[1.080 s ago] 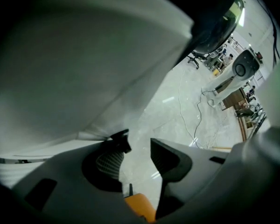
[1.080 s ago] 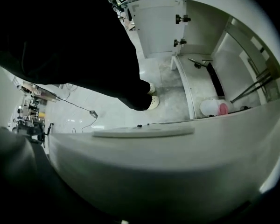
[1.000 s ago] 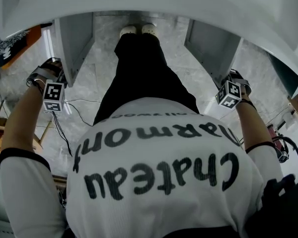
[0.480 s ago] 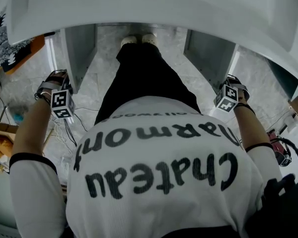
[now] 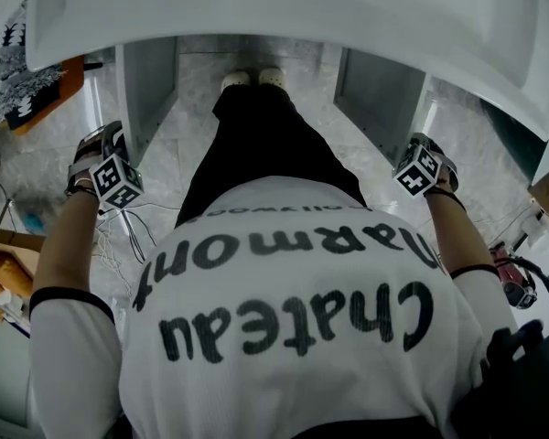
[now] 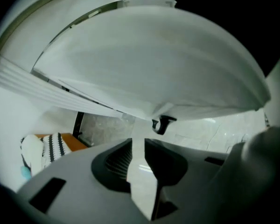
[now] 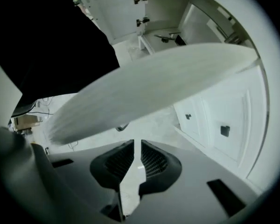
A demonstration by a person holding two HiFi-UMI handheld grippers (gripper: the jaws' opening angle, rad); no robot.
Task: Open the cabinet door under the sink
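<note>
Under the white sink counter both cabinet doors stand swung out: the left door and the right door. My left gripper hangs pointing down just outside the left door. In the left gripper view that door fills the top, its dark handle a little beyond my left gripper; the jaws have just been closing, with a gap and nothing between them. My right gripper hangs beside the right door, whose handle lies past my right gripper, jaws a narrow slit apart and empty.
The person's legs and shoes stand between the doors on the marble floor. Loose wires lie at the left by an orange board with patterned cloth. More white cabinet fronts with dark knobs stand at the right.
The left gripper has shifted right in the head view and rolled, its marker cube turned. The right gripper has moved slightly up and left. Both doors stay open.
</note>
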